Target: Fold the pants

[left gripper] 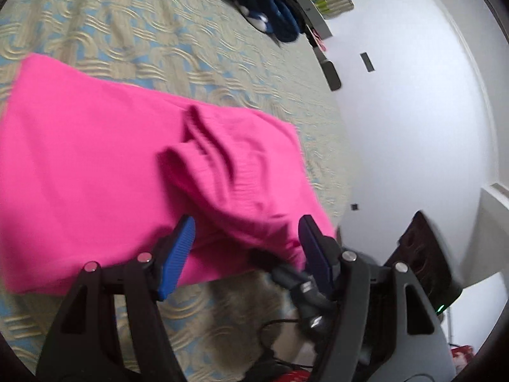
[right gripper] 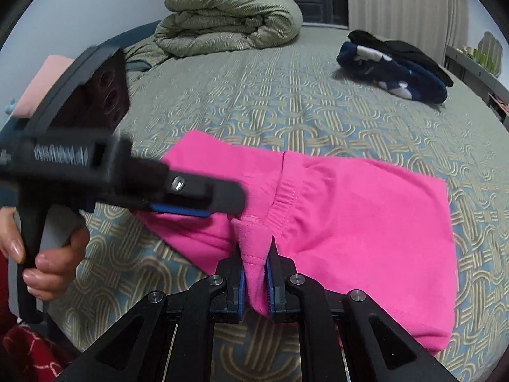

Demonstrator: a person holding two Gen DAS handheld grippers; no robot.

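Bright pink pants point(right gripper: 366, 222) lie folded on the patterned bedspread point(right gripper: 286, 111). My right gripper point(right gripper: 255, 245) is shut on a raised fold of the pants' edge, near the ribbed waistband point(right gripper: 283, 203). My left gripper point(right gripper: 222, 203) reaches in from the left over the same end of the pants, held by a hand point(right gripper: 47, 261). In the left wrist view the left gripper point(left gripper: 246, 226) stands open. Bunched pink pants point(left gripper: 95, 175) lie between its blue pads and are not squeezed. The dark right gripper point(left gripper: 302, 283) shows just under that lifted cloth.
A folded green quilt point(right gripper: 229, 12) sits at the far end of the bed. A navy-and-white pile of clothes point(right gripper: 391, 70) lies at the far right. The bed's edge and a white wall point(left gripper: 413, 127) are close on the right in the left wrist view.
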